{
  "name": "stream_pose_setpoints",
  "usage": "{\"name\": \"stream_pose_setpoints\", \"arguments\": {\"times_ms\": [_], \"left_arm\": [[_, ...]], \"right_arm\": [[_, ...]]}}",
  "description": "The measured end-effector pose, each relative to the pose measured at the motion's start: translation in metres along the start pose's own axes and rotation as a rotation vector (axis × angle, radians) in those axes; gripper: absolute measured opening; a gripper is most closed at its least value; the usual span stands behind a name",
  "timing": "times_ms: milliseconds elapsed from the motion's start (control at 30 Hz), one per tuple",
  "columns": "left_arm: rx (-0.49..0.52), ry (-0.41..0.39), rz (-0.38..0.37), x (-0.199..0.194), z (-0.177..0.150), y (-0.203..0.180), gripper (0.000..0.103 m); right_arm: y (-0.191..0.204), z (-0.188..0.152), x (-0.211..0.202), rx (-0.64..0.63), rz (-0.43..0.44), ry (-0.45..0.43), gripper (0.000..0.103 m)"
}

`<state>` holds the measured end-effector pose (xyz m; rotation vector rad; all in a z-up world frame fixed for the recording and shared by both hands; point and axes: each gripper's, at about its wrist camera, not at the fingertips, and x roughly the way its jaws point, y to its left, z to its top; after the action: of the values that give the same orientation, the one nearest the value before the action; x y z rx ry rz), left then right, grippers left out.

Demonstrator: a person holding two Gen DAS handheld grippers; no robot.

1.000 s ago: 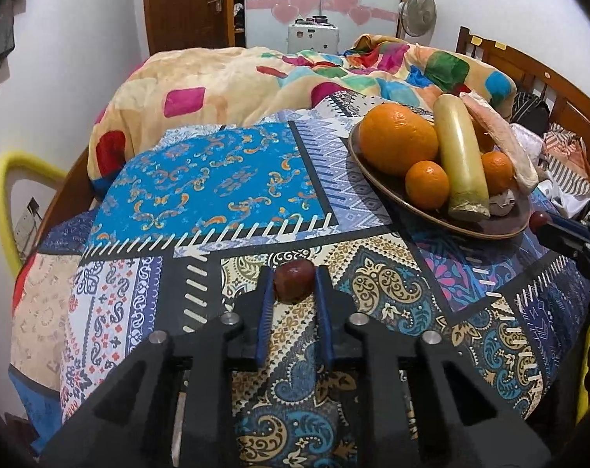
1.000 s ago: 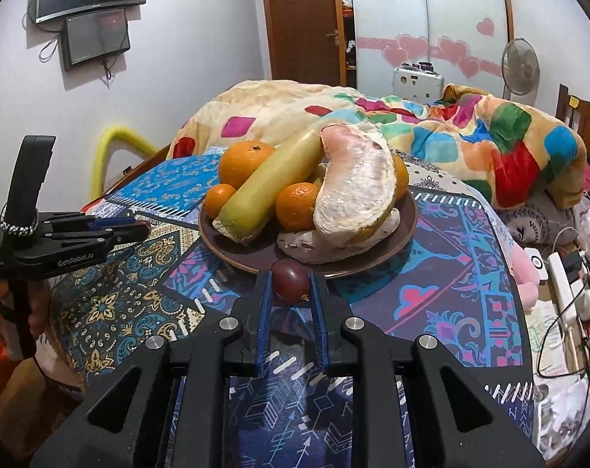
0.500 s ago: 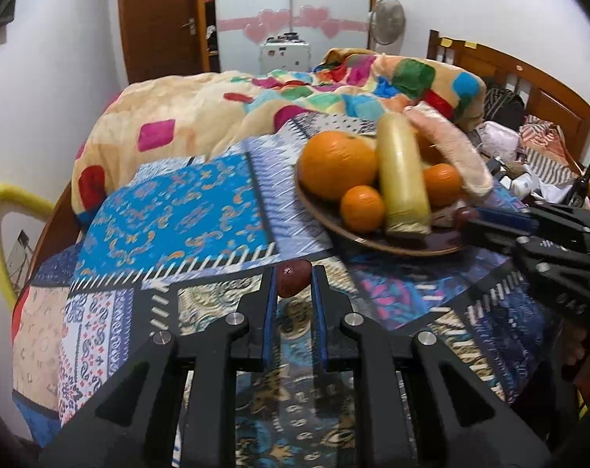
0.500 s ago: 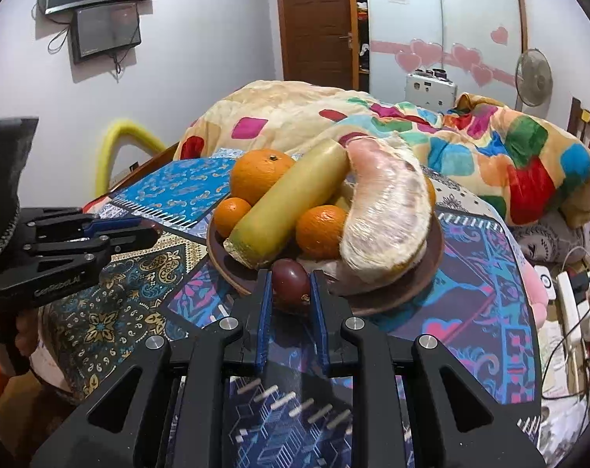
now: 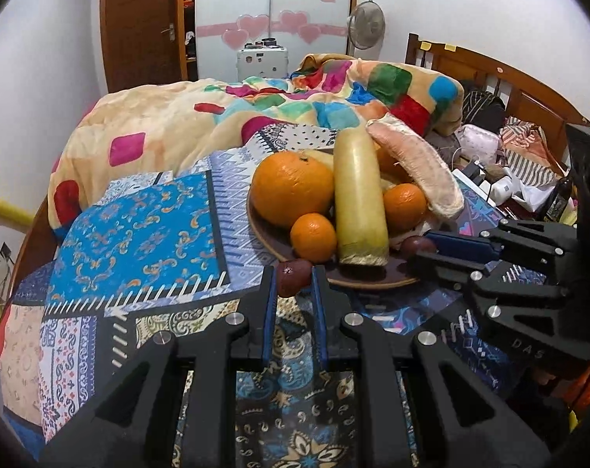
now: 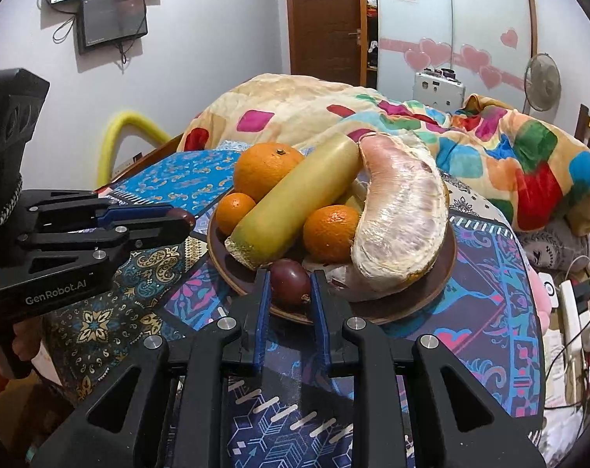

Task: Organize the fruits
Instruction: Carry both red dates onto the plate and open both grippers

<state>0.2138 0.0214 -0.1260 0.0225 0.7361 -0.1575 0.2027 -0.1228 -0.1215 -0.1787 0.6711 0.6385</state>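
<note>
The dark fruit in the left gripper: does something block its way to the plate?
Nothing visible does. The left gripper holds the dark fruit just before the plate rim; the small orange sits behind a bare strip.

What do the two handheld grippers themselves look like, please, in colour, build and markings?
Both are matte black plastic with angular, cut-out linkage arms and silver pivot pins. The fingers carry blue pads. The left gripper has white "GenRobot.AI" lettering on its side; the right gripper shows partial raised letters in the left wrist view.
</note>
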Motion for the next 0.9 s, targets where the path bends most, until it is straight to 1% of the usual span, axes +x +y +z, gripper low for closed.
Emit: {"name": "stream_pose_setpoints", "arguments": {"times_ms": [33, 200, 367, 500, 533, 600, 700, 900], "left_arm": [[0.002, -0.002, -0.001, 0.0, 0.001, -0.001, 0.017], [0.011, -0.012, -0.006, -0.001, 0.007, -0.006, 0.017], [0.02, -0.023, -0.005, 0.0, 0.016, -0.01, 0.017], [0.021, -0.034, -0.006, 0.002, 0.023, -0.013, 0.017], [0.022, -0.035, -0.006, 0.004, 0.026, -0.014, 0.017], [0.024, -0.038, -0.007, 0.006, 0.029, -0.016, 0.017], [0.025, -0.039, -0.017, 0.01, 0.033, -0.018, 0.017], [0.044, -0.033, -0.009, 0.021, 0.037, -0.026, 0.017]], "right_arm": [[-0.001, 0.0, 0.0, 0.003, 0.002, 0.001, 0.02], [-0.004, 0.001, -0.004, 0.017, 0.004, -0.013, 0.029], [-0.006, 0.002, -0.018, 0.03, 0.004, -0.048, 0.029], [-0.012, 0.009, -0.033, 0.033, -0.042, -0.104, 0.029], [-0.014, 0.011, -0.035, 0.036, -0.052, -0.115, 0.03], [-0.019, 0.016, -0.04, 0.046, -0.068, -0.138, 0.035], [-0.028, 0.021, -0.047, 0.07, -0.088, -0.174, 0.036], [-0.038, 0.022, -0.05, 0.098, -0.093, -0.194, 0.037]]}}
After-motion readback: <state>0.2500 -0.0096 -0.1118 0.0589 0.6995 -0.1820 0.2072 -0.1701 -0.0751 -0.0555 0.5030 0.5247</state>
